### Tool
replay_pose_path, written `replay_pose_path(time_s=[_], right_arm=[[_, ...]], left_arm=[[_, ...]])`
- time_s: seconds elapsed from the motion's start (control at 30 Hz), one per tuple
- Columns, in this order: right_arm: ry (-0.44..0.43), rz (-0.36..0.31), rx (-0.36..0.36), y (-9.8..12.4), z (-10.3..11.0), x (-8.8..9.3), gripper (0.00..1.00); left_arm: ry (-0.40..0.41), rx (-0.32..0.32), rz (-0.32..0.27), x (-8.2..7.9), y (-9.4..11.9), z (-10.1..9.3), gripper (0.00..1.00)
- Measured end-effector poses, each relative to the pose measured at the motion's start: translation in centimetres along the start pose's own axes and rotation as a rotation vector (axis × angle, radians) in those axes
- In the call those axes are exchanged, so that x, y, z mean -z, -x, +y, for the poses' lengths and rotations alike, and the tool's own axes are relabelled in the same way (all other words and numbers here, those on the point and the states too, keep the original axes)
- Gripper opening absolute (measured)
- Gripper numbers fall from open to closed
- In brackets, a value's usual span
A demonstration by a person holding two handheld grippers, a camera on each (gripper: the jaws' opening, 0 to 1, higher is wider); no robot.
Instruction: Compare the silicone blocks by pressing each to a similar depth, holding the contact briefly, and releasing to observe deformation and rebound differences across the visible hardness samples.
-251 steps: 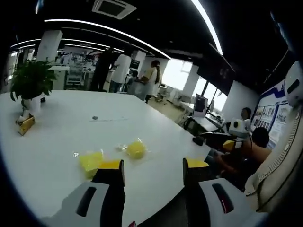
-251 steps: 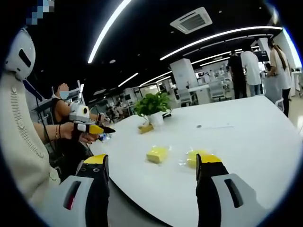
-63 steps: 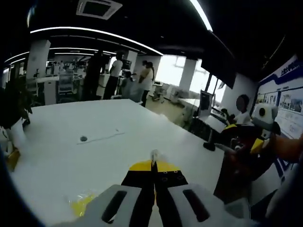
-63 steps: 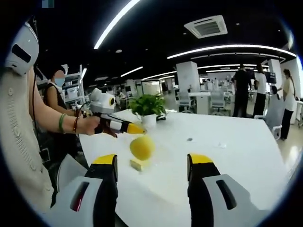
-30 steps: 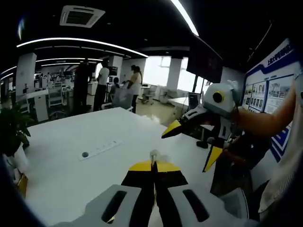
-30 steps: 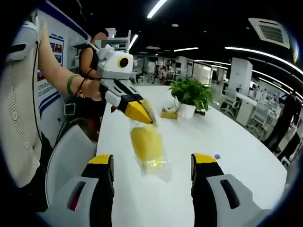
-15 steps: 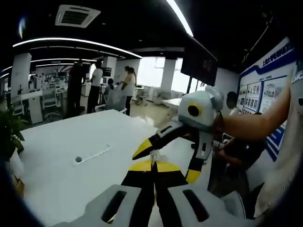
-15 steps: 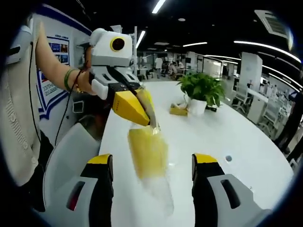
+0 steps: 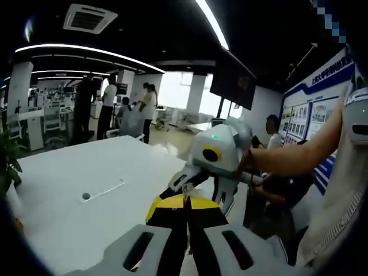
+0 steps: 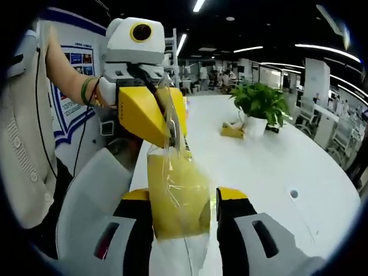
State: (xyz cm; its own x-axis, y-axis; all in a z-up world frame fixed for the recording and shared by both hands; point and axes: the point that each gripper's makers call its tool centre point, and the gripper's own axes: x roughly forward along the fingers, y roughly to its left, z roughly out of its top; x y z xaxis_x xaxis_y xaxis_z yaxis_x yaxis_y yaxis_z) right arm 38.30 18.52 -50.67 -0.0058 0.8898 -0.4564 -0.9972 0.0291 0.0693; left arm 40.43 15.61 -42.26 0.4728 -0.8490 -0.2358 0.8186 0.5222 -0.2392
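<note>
Left gripper held in mid-air over the near edge of the white desk, yellow fingers clenched on the top edge of a clear plastic bag. Inside the bag, hanging just below those fingers, a yellow silicone block. Right gripper brought up from below, its fingers closed in against both sides of the bagged block, touching it, squeezing. Block well off the desk surface, suspended between the two tools.

In the left gripper view, same left gripper with fingers pressed together, a sliver of plastic pinched at the tips; right gripper crossing in just beyond them from the right, carried on a bare forearm.

Farther along the desk, a potted green plant with a small yellow item beside it, well apart from the grippers. Several people standing at the far end of the room; one seated at far right.
</note>
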Motion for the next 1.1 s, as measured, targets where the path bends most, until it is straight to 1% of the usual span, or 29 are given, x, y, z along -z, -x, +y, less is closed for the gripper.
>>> replay_pose_path(time_s=[0.03,0.17,0.2,0.33,0.4,0.47,0.53,0.57,0.67,0.73,0.77,0.8,0.87,1.0,1.1], right_arm=[[-0.003,0.002,0.003,0.0,0.0,0.0,0.31],[0.000,-0.004,-0.002,0.1,0.4,-0.3,0.28],[0.018,-0.009,0.004,0.2,0.5,-0.4,0.27],[0.010,-0.014,0.006,0.6,0.7,-1.0,0.22],[0.001,-0.022,-0.001,0.8,1.0,-1.4,0.18],[-0.004,-0.029,-0.006,1.1,1.3,-1.8,0.15],[-0.009,-0.025,-0.012,1.2,1.6,-2.0,0.13],[-0.007,-0.023,-0.010,1.3,1.6,-2.0,0.12],[0.000,-0.020,-0.007,1.3,1.8,-2.2,0.11],[0.002,-0.015,-0.009,1.4,1.8,-2.2,0.10],[-0.019,-0.012,-0.013,1.4,1.8,-2.2,0.10],[-0.010,-0.009,-0.016,1.4,2.0,-2.2,0.10],[-0.018,-0.007,-0.011,1.4,2.0,-2.2,0.10],[-0.005,-0.010,-0.011,1.4,2.4,-2.5,0.10],[-0.005,-0.006,-0.022,1.5,2.6,-2.5,0.10]], left_arm=[[0.004,0.002,0.000,0.0,0.0,-0.1,0.00],[-0.002,0.005,-0.006,0.0,0.3,-0.6,0.00],[-0.001,0.007,-0.010,-0.1,0.4,-0.7,0.00],[-0.005,0.015,-0.030,-0.7,0.7,-1.4,0.00],[-0.019,0.024,-0.037,-1.0,0.9,-2.1,0.00],[-0.029,0.028,-0.039,-1.3,0.9,-2.5,0.00],[-0.065,0.030,-0.039,-1.5,1.0,-2.8,0.00],[-0.067,0.029,-0.039,-1.5,1.1,-2.9,0.00],[-0.082,0.026,-0.042,-1.7,1.2,-3.2,0.00],[-0.077,0.030,-0.042,-1.7,1.3,-3.3,0.00],[-0.078,0.028,-0.043,-1.7,1.4,-3.3,0.00],[-0.078,0.030,-0.043,-1.7,1.4,-3.4,0.00],[-0.079,0.030,-0.044,-1.7,1.5,-3.6,0.00],[-0.078,0.029,-0.052,-1.8,1.8,-3.7,0.00],[-0.089,0.025,-0.051,-1.9,1.9,-3.9,0.00]])
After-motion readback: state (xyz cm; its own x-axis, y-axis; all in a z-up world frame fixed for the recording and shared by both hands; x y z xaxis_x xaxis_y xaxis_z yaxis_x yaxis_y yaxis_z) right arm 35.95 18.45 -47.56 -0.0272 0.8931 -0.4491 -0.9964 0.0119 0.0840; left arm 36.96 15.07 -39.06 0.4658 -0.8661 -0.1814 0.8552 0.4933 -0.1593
